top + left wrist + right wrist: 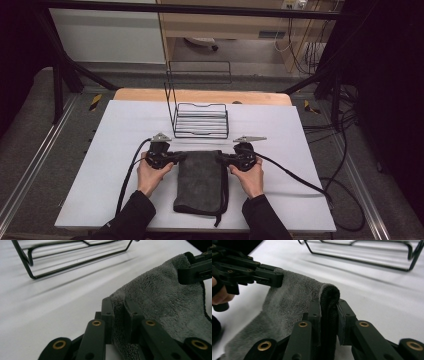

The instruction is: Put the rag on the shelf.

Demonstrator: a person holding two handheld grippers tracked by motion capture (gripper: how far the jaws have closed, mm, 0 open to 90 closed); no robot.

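A dark grey folded towel lies lengthwise on the white table between the person's hands. My left gripper is shut on the towel's far left corner; in the left gripper view the fleecy cloth is pinched between the jaws at my left gripper. My right gripper is shut on the far right corner, where the towel's stitched edge bulges up between the jaws at my right gripper. Both far corners are raised slightly off the table.
A black wire rack with a tall back stands just beyond the towel, at the middle of the table's far half. Black cables trail from both grippers across the table. A wooden board edge runs behind the white top.
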